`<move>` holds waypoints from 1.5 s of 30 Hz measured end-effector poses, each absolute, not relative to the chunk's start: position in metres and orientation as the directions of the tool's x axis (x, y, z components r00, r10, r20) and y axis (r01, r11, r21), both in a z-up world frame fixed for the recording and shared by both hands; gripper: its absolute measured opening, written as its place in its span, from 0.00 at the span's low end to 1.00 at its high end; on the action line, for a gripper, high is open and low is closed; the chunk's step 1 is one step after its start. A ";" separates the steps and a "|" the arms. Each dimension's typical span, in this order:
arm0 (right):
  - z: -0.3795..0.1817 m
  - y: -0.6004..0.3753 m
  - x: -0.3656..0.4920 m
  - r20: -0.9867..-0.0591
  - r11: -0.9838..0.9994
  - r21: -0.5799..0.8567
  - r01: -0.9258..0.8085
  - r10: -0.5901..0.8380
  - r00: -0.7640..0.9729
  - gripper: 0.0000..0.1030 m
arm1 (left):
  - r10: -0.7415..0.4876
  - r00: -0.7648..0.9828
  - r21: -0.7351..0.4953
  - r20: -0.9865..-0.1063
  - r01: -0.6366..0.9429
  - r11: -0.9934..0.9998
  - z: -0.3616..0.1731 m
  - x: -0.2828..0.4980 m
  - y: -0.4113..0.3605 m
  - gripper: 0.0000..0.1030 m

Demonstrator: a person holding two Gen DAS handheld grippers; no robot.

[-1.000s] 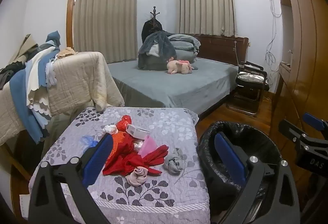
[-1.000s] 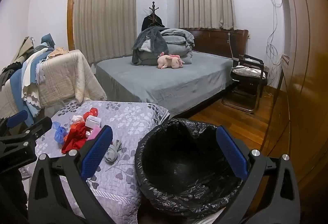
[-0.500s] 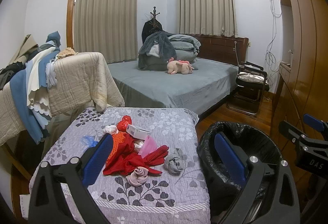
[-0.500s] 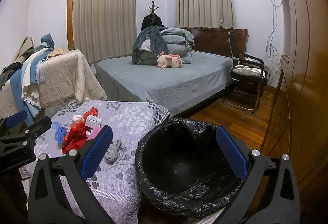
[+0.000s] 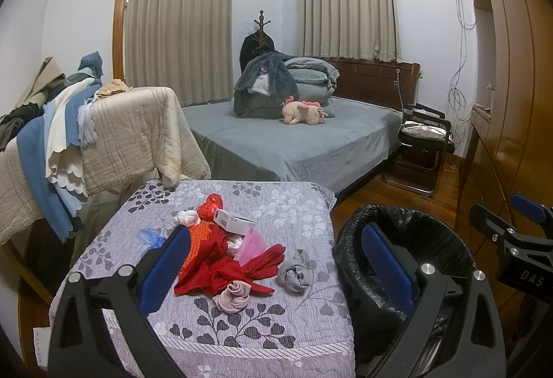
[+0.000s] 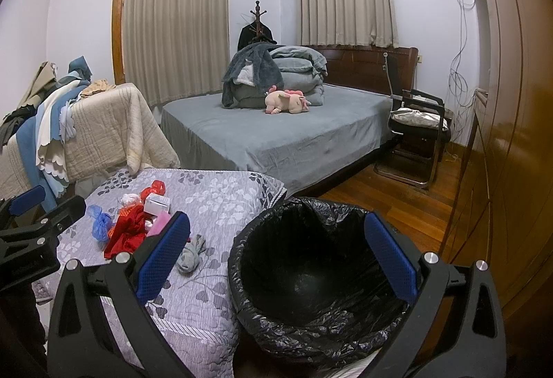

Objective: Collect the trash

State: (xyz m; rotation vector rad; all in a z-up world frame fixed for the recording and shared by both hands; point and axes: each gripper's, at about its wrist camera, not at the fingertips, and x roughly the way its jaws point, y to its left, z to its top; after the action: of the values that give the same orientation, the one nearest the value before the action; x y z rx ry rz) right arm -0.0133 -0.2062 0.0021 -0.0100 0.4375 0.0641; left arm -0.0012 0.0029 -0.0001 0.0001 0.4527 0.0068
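Note:
A heap of items lies on a floral grey quilted surface: red cloth, a small white box, a pink bag, a blue plastic bag, a grey sock ball and a pink sock ball. A bin with a black liner stands to the right of it. My left gripper is open and empty above the near edge of the heap. My right gripper is open and empty over the bin.
A grey bed with folded blankets and a pink plush toy is behind. A rack draped with blankets stands at left. A black chair and wooden wardrobe are at right.
Both grippers have stayed almost still and open; the views have barely shifted.

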 end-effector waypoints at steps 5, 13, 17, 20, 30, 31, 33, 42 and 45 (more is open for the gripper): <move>0.001 -0.206 -0.013 -0.425 0.998 0.005 -0.064 0.060 0.903 0.95 | 0.007 0.899 0.002 -0.438 -0.007 1.000 0.000 -0.001 0.003 0.94; 0.000 -0.207 -0.012 -0.426 0.998 0.005 -0.064 0.060 0.903 0.95 | 0.007 0.899 0.002 -0.438 -0.007 1.000 0.000 -0.001 0.003 0.94; 0.000 -0.206 -0.012 -0.428 0.998 0.007 -0.064 0.061 0.902 0.95 | 0.007 0.898 0.002 -0.439 -0.007 1.000 0.000 -0.001 0.003 0.94; 0.000 -0.205 -0.012 -0.427 0.998 0.006 -0.065 0.061 0.902 0.95 | 0.007 0.899 0.001 -0.439 -0.007 1.000 0.000 -0.001 0.003 0.94; -0.001 -0.205 -0.011 -0.429 0.998 0.007 -0.065 0.062 0.901 0.95 | 0.007 0.898 0.001 -0.440 -0.007 1.000 0.000 -0.001 0.003 0.94; -0.001 -0.205 -0.011 -0.430 0.998 0.007 -0.065 0.062 0.901 0.95 | 0.007 0.898 0.002 -0.440 -0.007 1.000 0.000 -0.001 0.003 0.94; -0.001 -0.205 -0.011 -0.430 0.998 0.007 -0.065 0.062 0.901 0.95 | 0.007 0.898 0.001 -0.440 -0.007 1.000 0.000 -0.001 0.003 0.94; -0.004 -0.200 -0.007 -0.433 0.998 0.009 -0.066 0.064 0.899 0.95 | 0.007 0.897 -0.001 -0.442 -0.008 1.000 0.000 -0.003 0.005 0.94; -0.004 -0.199 -0.008 -0.434 0.997 0.009 -0.072 0.069 0.898 0.95 | 0.009 0.897 -0.001 -0.441 -0.011 1.000 -0.001 -0.004 0.007 0.94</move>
State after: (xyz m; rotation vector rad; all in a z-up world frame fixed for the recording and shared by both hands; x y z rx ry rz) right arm -0.0085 -0.1989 -0.0040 -0.0070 0.4488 0.0732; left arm -0.0040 0.0066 -0.0013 -0.0038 0.4572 0.0104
